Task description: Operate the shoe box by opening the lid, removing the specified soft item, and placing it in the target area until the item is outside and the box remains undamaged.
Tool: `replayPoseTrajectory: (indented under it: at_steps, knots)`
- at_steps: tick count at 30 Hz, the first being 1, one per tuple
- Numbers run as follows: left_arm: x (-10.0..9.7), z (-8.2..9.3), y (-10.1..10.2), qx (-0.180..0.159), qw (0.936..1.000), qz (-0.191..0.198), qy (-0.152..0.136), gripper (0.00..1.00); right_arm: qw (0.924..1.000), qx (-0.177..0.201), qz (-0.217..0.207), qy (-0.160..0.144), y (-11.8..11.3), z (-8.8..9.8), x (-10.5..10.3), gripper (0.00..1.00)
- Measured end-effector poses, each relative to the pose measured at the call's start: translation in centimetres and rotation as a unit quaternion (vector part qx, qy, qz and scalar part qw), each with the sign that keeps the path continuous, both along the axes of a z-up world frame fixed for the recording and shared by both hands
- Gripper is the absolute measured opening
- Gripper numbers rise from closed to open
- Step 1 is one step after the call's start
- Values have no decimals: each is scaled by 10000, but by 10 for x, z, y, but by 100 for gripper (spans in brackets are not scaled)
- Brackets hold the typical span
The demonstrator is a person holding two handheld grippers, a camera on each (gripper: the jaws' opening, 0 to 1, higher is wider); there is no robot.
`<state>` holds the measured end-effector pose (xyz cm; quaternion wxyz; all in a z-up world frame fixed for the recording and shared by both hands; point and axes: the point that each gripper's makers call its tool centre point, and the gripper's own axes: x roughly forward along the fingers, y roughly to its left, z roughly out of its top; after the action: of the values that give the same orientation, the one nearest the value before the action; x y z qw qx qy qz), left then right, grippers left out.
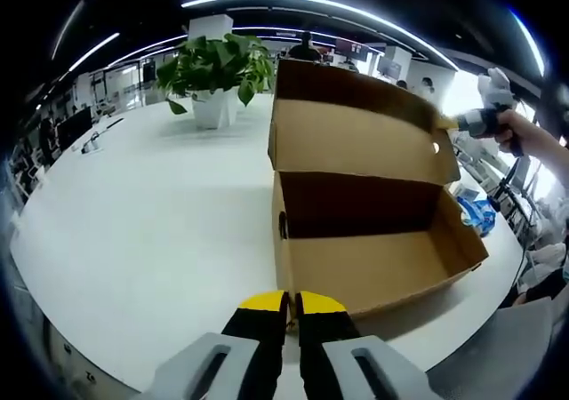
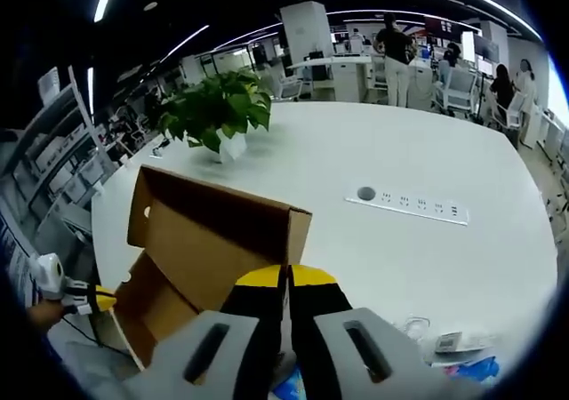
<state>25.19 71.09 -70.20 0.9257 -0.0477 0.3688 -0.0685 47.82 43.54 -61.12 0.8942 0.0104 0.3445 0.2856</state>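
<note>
So both sets of fingers are pinched together right now. The left gripper [image 1: 286, 304] has its yellow-tipped fingers [image 1: 262, 302] closed, and they meet right at the near bottom edge of the shoe box [image 1: 373, 267]. They might be nipping that front wall, or just resting against it, I honestly can't tell. The right gripper [image 2: 286, 280] looks closed too, tips together at the top edge of the lid [image 2: 213, 231]. Whether there's cardboard between them is hidden, but it does look like it's propping the lid up.

In the left gripper view the box sits on the white desk [image 1: 160, 213] with the lid [image 1: 356, 124] swung up and back. The inside looks bare brown cardboard from here. I can't spot the soft item anywhere, though the near inside corner is hidden behind the front wall.

My guess on handling: the box is light, thin cardboard, so it'll slide or crease if you squeeze hard or tug the lid. Hold it by a wall edge, gently. The soft thing should squash easily, so pinch a fold in its middle.

Further out there's a potted plant [image 1: 216, 73] on the far side, and a power strip [image 2: 407, 204] set into the desk off to the right.
</note>
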Motion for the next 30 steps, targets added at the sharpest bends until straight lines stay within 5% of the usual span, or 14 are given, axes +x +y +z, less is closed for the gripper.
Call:
replayPoseTrajectory:
  at_steps: [30]
  knots:
    - [0,0,-1,-83,9999,-66,-104,4,9988,323,164,-320,-4,24,-64,0]
